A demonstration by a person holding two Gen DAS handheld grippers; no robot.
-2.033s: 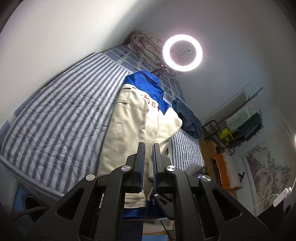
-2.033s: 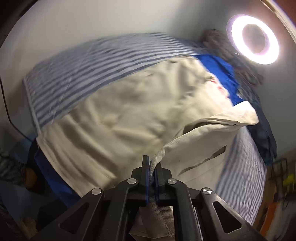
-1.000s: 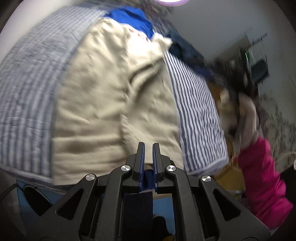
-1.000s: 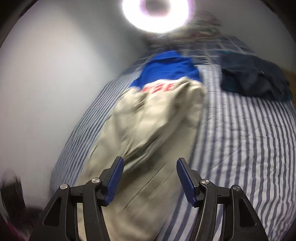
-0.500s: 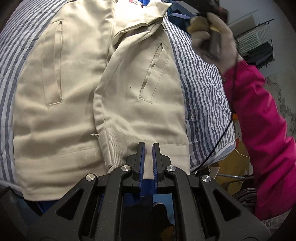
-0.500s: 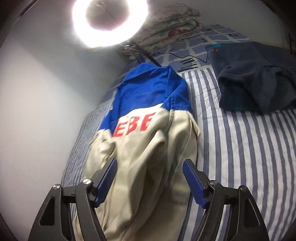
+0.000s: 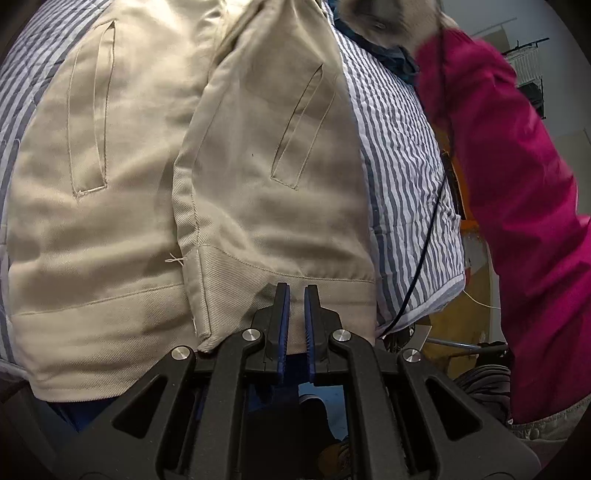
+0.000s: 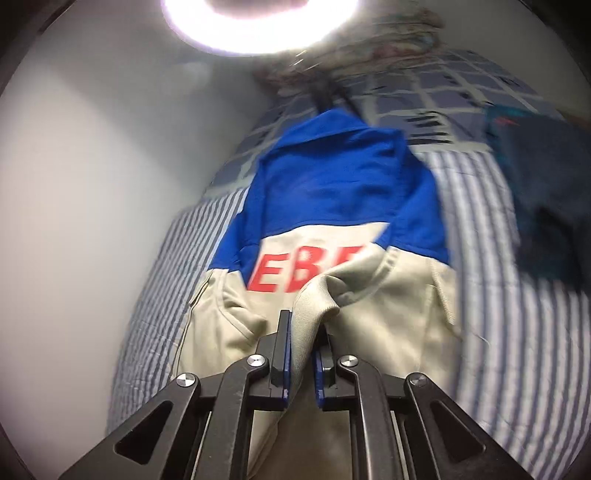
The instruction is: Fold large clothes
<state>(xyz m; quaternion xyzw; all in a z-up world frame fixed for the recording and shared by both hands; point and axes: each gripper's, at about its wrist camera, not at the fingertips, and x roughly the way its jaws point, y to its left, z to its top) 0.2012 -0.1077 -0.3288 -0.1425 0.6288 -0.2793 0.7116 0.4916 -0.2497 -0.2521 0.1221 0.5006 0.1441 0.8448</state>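
A beige and blue jacket (image 7: 236, 177) lay spread on a bed covered with a blue-and-white striped sheet (image 7: 402, 177), filling the upper left and centre of the left wrist view. Two slanted pocket slits showed on its beige front, and one front panel overlapped the other along a stitched edge running down the middle of the frame. The left gripper (image 7: 294, 321) sat at the lower centre of that view, right at the jacket's ribbed hem. Its jaws stood only a narrow gap apart; the hem lay just behind the tips, and whether any cloth was pinched between them could not be told. Along the right edge of the frame ran the person's arm in a pink sleeve (image 7: 517, 192), with a thin dark cable hanging beside it.

In the right wrist view, which was blurred, the jacket (image 8: 343, 206) stretched up the centre of the frame, its blue collar end toward the top and red letters across the beige just below the blue. The right gripper (image 8: 302, 354) at the lower centre had its jaws closed on a raised fold of beige jacket cloth. A ring light (image 8: 258, 26) glared at the top edge, and a dark garment (image 8: 546, 192) lay on the sheet at the right.
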